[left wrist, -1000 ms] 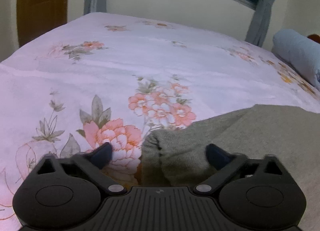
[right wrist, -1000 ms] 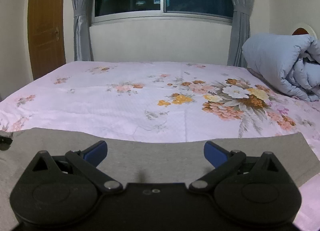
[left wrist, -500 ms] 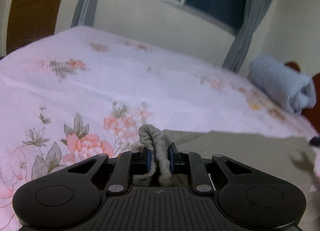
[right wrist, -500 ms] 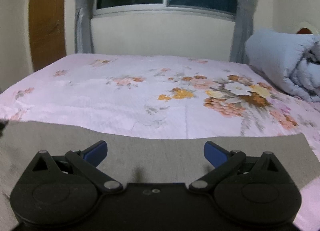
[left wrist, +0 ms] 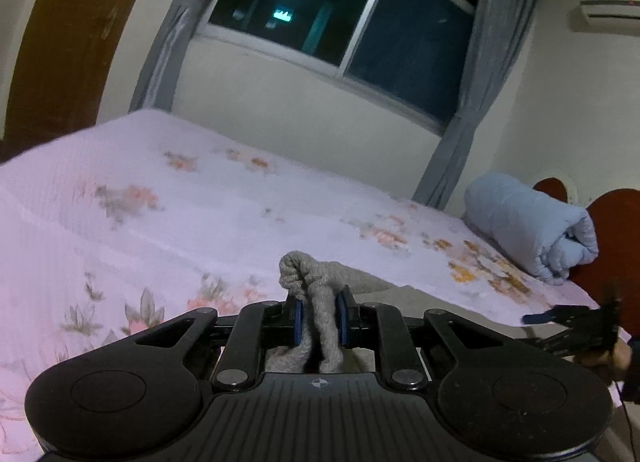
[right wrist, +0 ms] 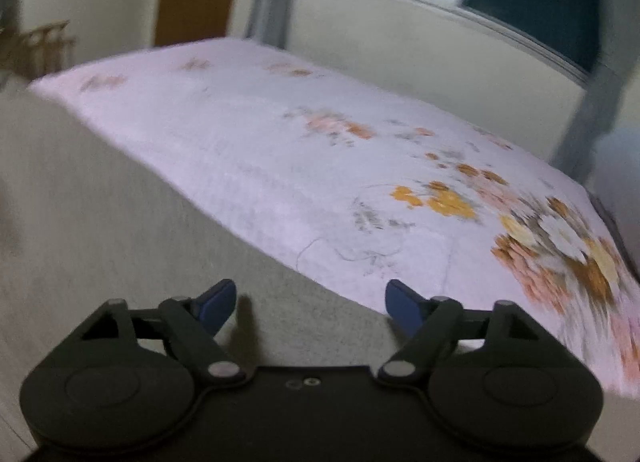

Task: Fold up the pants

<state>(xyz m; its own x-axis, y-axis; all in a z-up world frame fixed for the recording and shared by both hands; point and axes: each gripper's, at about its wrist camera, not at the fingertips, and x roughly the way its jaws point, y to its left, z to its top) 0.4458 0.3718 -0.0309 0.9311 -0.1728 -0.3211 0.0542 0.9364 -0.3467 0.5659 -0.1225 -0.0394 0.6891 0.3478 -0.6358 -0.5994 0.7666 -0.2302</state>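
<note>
Clearly the fold has only just begun. A pair of grey pants (left wrist: 320, 302) lies across the near edge of a bed (left wrist: 200, 198) covered with a pink flowered sheet. The left tongs (left wrist: 319, 320) are closed on a bunched end of the pants, with a knot of grey cloth sticking up between the blue pads (left wrist: 297, 322); that end looks raised off the bed. The rest of the pants runs away to the right along the near edge.

From the right-hand camera, the right tongs (right wrist: 308, 304) are wide open and grip nothing. They hang just over a flat stretch of the grey pants (right wrist: 120, 262), which fills the near left of that view, with the sheet beyond. This view is blurred, so it is unclear whether the tips touch the cloth.

At the far right of the bed sits a rolled pale blue quilt (left wrist: 528, 226).

No finished fold can be seen. One end is gripped; carrying it over, laying it down and any further folds appear still to do.
</note>
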